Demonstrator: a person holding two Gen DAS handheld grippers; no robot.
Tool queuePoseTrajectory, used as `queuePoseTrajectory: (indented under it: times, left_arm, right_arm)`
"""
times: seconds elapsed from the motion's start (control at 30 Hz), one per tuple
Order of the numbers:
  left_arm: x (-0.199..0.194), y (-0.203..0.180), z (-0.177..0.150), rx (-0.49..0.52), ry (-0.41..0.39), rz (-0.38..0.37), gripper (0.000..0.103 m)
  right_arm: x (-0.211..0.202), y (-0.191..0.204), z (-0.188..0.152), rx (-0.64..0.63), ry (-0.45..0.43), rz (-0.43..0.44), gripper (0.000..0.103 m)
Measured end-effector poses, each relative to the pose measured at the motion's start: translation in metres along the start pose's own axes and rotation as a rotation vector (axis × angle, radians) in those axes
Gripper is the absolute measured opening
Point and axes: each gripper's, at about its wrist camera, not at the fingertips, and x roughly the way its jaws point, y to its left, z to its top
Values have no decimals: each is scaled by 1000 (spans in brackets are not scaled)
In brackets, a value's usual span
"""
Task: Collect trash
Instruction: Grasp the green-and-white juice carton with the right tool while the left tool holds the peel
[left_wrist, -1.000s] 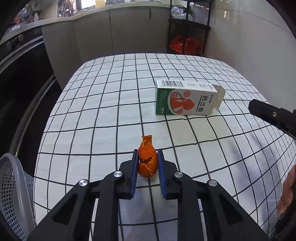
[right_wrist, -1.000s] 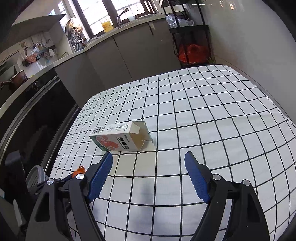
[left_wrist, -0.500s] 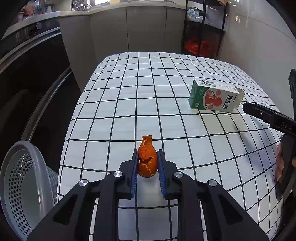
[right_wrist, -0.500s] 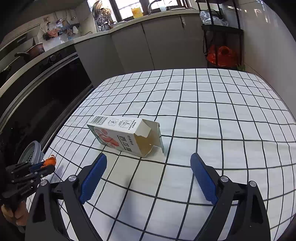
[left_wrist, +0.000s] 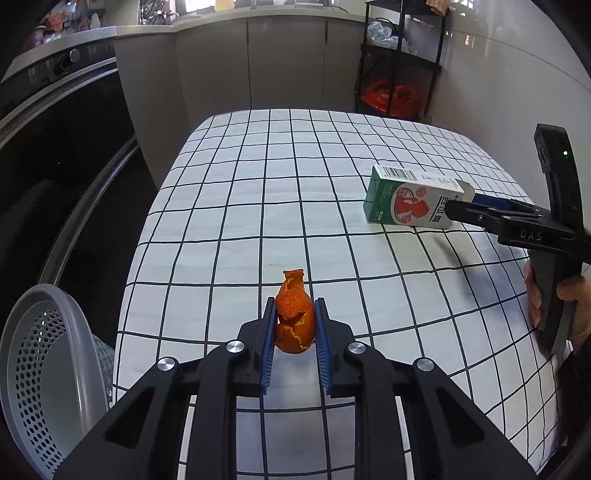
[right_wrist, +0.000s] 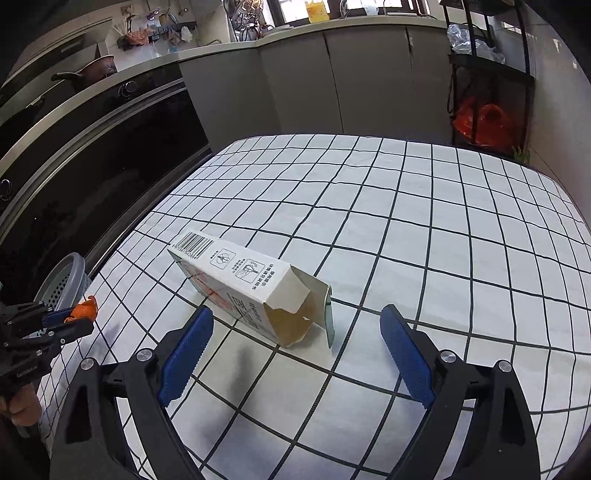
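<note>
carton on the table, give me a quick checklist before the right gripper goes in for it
1. Right gripper open wide enough: ok, its fingers stand wider than the carton.
2. Carton lined up between the fingers: ok, its open end faces the gap, though it lies at a slant.
3. Carton free of clutter: ok, it lies alone on the checked tablecloth.
4. Fingers around the carton yet: not ok, they are short of it.
5. Left gripper secure on the orange peel: ok, clamped from both sides.
6. Basket ready for trash: ok, beside the table's edge; what it contains cannot tell.
</note>
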Motion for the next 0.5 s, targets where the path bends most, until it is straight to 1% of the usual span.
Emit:
queuePoseTrajectory:
  times: [0.2, 0.3, 0.43, 0.5]
  left_arm:
    - [0, -1, 0, 3, -1, 3, 20]
    - [1, -1, 0, 4, 5, 3, 20]
    - [2, -1, -1, 4, 10, 4, 20]
    - [2, -1, -1, 4, 11, 4, 20]
  right_arm:
    - [8, 3, 10, -51, -6, 13, 87]
    - [11, 4, 13, -53, -8, 42, 87]
    - [17, 8, 16, -59, 9, 59, 87]
    - [18, 13, 16, -62, 4, 72, 87]
